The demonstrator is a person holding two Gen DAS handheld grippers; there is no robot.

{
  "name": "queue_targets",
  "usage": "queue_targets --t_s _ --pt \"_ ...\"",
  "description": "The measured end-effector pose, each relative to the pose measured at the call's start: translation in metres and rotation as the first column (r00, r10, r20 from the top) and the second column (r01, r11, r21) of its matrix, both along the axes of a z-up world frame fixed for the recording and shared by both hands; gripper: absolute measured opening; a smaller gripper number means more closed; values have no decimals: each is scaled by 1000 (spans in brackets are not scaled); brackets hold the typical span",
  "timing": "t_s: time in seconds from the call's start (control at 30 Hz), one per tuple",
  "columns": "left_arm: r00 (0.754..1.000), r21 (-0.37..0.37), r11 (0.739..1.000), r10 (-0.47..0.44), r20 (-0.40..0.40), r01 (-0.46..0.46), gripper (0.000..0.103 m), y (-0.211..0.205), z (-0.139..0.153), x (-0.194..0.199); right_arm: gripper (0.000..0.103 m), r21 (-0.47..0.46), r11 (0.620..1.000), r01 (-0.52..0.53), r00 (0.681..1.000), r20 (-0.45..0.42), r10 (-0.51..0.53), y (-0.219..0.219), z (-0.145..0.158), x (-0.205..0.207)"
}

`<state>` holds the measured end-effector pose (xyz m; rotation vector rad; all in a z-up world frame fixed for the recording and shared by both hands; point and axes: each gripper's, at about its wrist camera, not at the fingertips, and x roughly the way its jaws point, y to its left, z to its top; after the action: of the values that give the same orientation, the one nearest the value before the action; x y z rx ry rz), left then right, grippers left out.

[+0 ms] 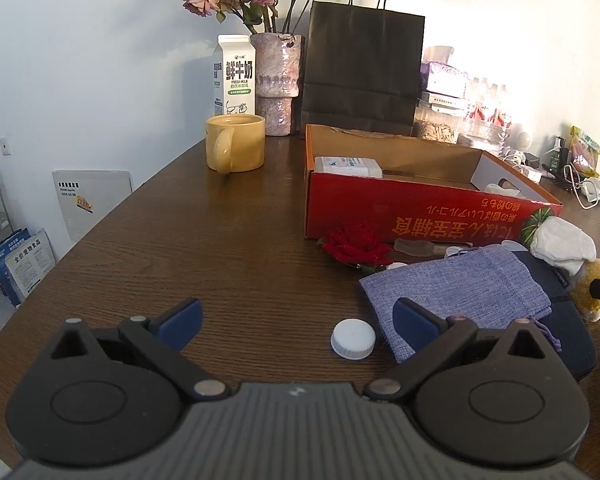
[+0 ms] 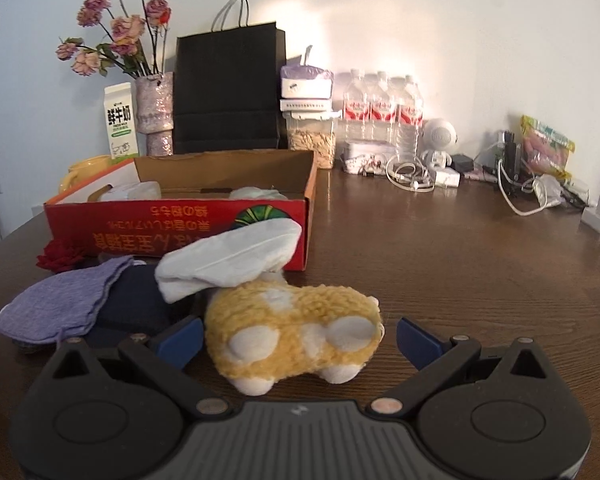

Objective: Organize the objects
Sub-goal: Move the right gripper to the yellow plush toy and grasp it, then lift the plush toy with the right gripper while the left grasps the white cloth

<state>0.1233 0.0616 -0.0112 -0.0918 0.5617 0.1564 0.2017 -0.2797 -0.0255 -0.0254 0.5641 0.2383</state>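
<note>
A red cardboard box (image 1: pixel 420 216) (image 2: pixel 172 232) lies open on the brown table, with a white packet (image 1: pixel 346 166) inside. In front of it lie a red fabric rose (image 1: pixel 356 246), a purple cloth pouch (image 1: pixel 456 292) (image 2: pixel 60 304) on a dark blue case (image 1: pixel 568 328), and a white bottle cap (image 1: pixel 353 339). My left gripper (image 1: pixel 298 322) is open, the cap between its fingers near the right one. My right gripper (image 2: pixel 300 342) is open around a yellow plush toy (image 2: pixel 296 328), whose white hat (image 2: pixel 228 258) leans on the box.
A yellow mug (image 1: pixel 236 142), a milk carton (image 1: pixel 234 76), a vase of dried roses (image 1: pixel 278 80) and a black paper bag (image 1: pixel 362 68) stand at the back. Water bottles (image 2: pixel 382 110), a seed jar (image 2: pixel 312 142), cables (image 2: pixel 412 176) and snack packets (image 2: pixel 546 148) line the wall.
</note>
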Motion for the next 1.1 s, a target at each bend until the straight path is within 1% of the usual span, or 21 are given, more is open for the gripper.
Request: queue_targets --t_s 0.13,0.27,0.43,0.5,0.53,0.63,0.87,0.97,1.1 --pt "1000 3 1000 7 -4 -7 103 0 0 1 103 67 997 -35 998 -54 39 -4 -5 18" --pt "1000 5 1000 11 -9 -11 103 -1 -1 3 103 113 993 -40 995 -90 51 -7 -13 32" --pt "1000 4 1000 15 -15 -15 103 0 -3 4 103 141 988 -60 992 -98 75 -8 -19 36" --pt "1000 1 1000 13 -15 -13 103 -1 -3 4 102 148 987 -63 993 -86 77 -8 -18 34" --pt "1000 0 1000 12 -16 -12 103 -1 -3 4 100 145 987 -66 994 -72 77 -8 -16 32" --pt "1000 -3 1000 14 -17 -14 103 0 -4 3 98 121 990 -75 996 -28 79 -7 -9 24" --pt "1000 -14 1000 12 -17 -12 103 1 -5 3 97 90 993 -80 996 52 76 -10 12 2" --pt "1000 -18 1000 1 -16 -1 103 -2 -5 3 97 77 991 -105 991 88 98 -8 22 -10" --pt "999 -25 999 -32 -3 32 103 -9 -1 3 97 78 986 -145 985 107 136 2 28 -18"
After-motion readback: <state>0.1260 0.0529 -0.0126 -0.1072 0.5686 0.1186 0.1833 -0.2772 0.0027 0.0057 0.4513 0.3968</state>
